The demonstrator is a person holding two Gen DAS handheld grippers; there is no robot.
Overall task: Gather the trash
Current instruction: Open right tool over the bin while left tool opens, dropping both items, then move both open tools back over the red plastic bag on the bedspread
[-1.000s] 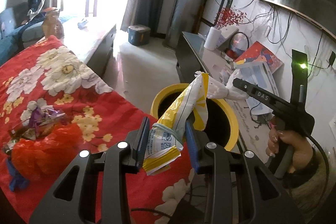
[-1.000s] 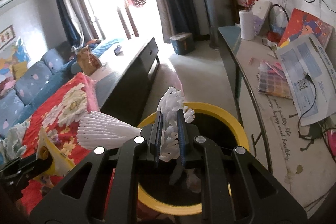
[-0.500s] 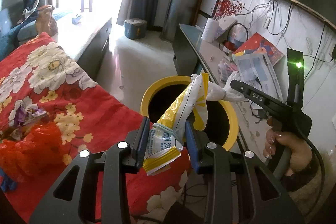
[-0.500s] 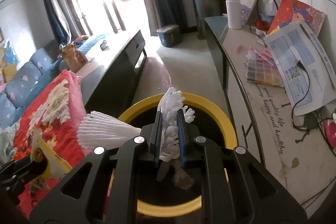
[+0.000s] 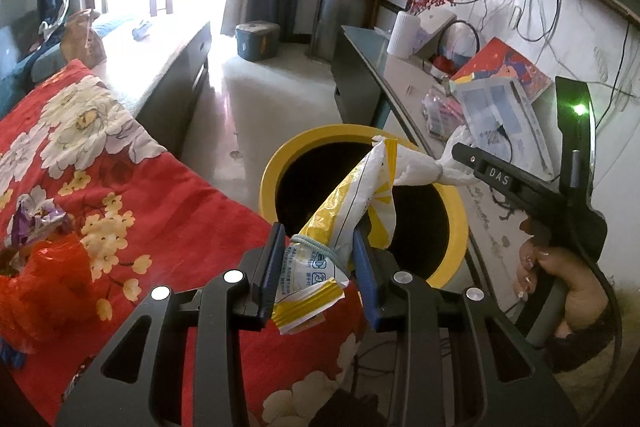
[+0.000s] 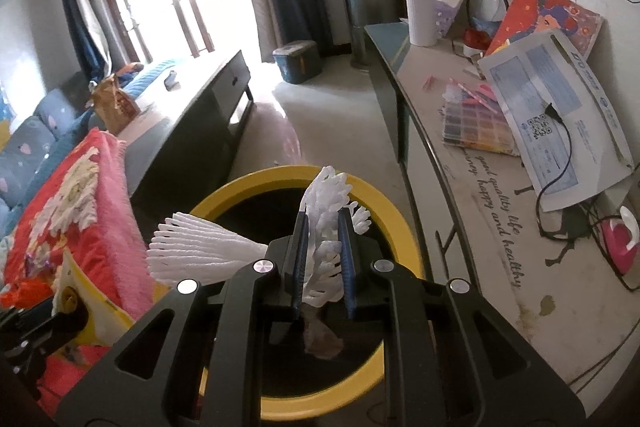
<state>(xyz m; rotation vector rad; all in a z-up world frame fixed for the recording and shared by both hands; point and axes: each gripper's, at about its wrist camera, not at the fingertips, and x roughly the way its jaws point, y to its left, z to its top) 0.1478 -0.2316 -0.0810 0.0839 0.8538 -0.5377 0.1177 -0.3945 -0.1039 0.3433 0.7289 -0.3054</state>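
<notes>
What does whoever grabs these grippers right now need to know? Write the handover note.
Left gripper: shut on the yellow-and-white wrapper, held at the near rim of the yellow bin.
Right gripper: shut on the white foam net, over the bin's mouth.
Neither piece is dropped yet.
Left to collect: the red plastic bag and the purple wrapper on the red flowered blanket.
Next, probably: release both pieces into the bin, then return for the blanket trash.

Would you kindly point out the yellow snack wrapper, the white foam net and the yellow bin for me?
yellow snack wrapper (image 5: 320, 263), left wrist view, its printed lower part between the fingers.
white foam net (image 6: 325, 223), right wrist view, its frilly middle.
yellow bin (image 6: 240, 187), right wrist view, its far rim.
</notes>
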